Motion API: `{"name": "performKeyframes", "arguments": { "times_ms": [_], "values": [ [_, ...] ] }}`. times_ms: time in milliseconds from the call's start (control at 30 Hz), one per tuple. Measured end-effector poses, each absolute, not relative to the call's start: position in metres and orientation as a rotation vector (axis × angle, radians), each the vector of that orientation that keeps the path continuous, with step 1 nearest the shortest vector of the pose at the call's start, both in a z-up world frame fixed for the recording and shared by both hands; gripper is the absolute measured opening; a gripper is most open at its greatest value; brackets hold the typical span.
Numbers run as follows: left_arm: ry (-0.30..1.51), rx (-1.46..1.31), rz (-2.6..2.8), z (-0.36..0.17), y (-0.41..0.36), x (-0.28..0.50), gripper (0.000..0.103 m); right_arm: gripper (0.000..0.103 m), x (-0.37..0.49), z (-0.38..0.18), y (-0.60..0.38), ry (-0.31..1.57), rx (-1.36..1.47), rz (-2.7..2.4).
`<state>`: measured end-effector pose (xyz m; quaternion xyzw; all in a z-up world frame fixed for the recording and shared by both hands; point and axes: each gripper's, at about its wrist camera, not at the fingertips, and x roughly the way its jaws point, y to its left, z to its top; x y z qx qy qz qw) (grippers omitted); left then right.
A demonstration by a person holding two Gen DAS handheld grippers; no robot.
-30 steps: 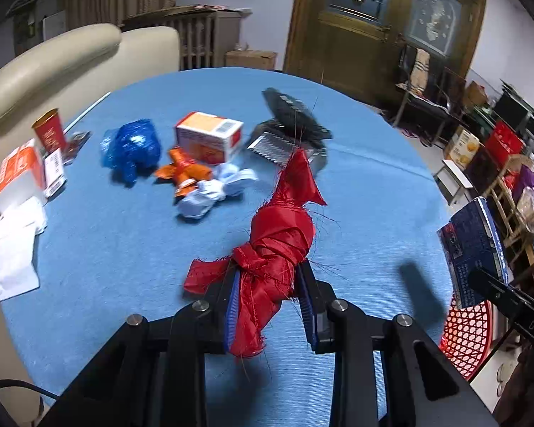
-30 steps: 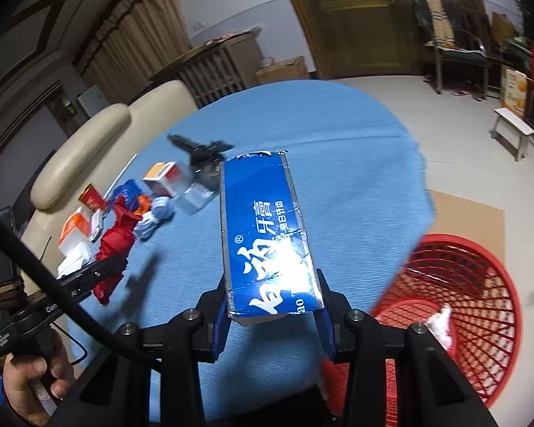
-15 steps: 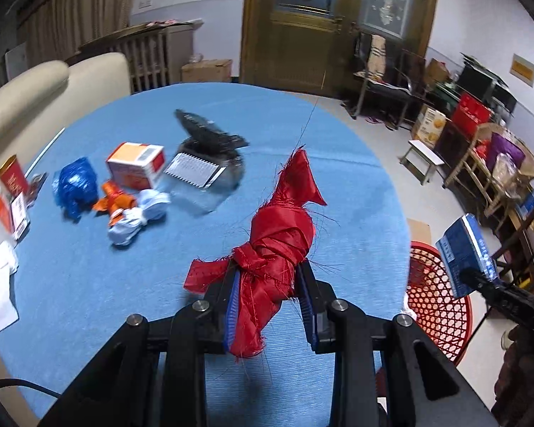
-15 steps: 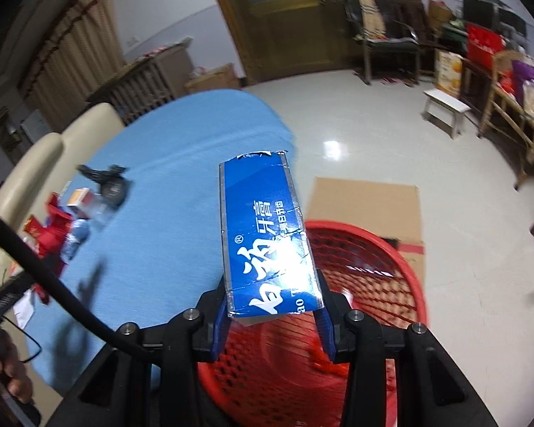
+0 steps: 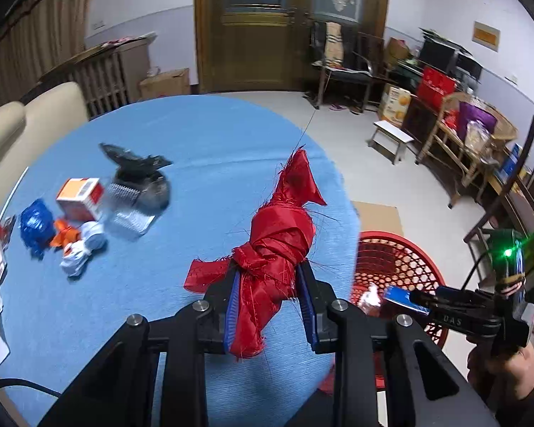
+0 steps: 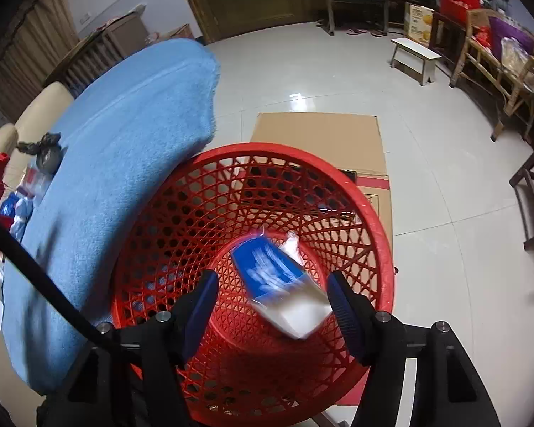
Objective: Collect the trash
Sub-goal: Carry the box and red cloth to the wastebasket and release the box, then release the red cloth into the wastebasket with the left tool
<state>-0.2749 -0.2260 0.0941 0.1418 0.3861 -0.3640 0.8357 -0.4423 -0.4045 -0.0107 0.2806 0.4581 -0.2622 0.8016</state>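
Red mesh basket (image 6: 373, 220) on floor beside table (image 5: 203, 135) = landmark. On the table, left of basket: about six scraps uncollected. Left gripper (image 5: 270, 306) clamped on one red cloth bundle (image 5: 274, 249), short of basket. Right gripper (image 6: 270, 297) spread wide above basket; one blue carton (image 6: 277, 284) loose, dropping in beside one white scrap
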Motion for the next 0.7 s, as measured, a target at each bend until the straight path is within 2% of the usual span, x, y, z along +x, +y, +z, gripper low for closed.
{"name": "performKeyframes", "arguments": {
  "times_ms": [600, 667, 700],
  "values": [
    [0.864, 0.416, -0.98, 0.076, -0.306, -0.331, 0.032, 0.067, -0.48, 0.041, -0.453, 0.709, 0.716, -0.702],
    [0.882, 0.419, -0.983, 0.073, -0.311, -0.333, 0.036, 0.067, -0.482, 0.044, -0.452, 0.695, 0.719, -0.703],
    [0.89, 0.416, -0.987, 0.072, -0.313, -0.332, 0.043, 0.067, -0.482, 0.045, -0.452, 0.691, 0.721, -0.704]
  ]
}}
